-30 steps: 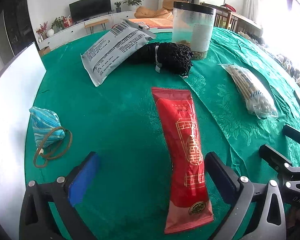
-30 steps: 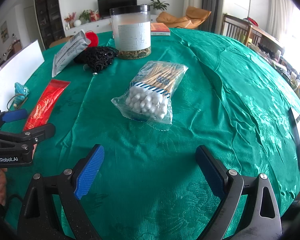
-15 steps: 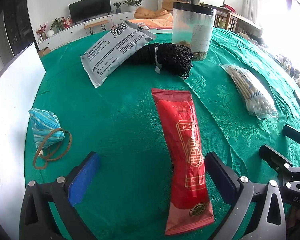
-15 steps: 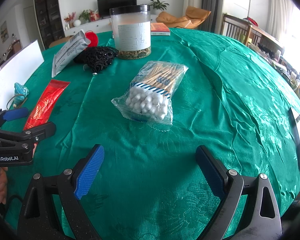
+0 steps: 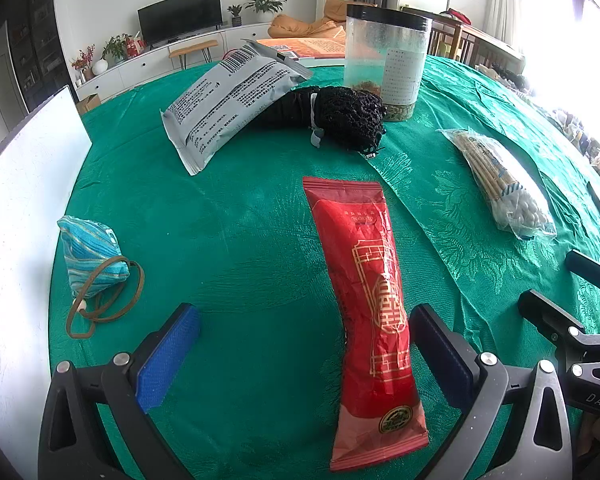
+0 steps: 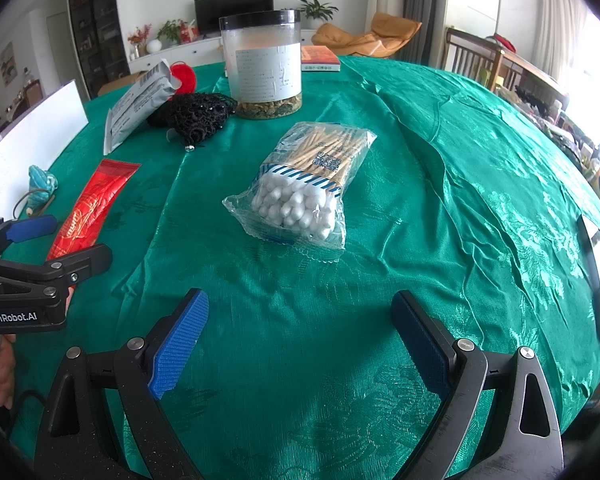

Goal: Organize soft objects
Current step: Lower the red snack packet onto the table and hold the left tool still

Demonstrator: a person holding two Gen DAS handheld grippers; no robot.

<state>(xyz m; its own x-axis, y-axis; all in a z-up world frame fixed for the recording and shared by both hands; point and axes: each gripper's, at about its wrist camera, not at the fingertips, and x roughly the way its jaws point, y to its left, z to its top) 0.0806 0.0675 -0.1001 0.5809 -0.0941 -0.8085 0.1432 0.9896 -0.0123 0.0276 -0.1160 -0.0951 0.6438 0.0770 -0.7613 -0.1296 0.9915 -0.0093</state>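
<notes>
My left gripper (image 5: 300,344) gapes over the red sachet (image 5: 370,304) (lying flat on the green tablecloth (image 5: 240,216)); my right gripper (image 6: 300,328) hangs released near the cotton swab bag (image 6: 304,184)

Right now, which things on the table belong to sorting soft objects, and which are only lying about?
For the job: red packet, grey pouch, black net bundle, cotton swab bag, blue drawstring pouch.

Lying about: plastic jar, book, white board.
</notes>
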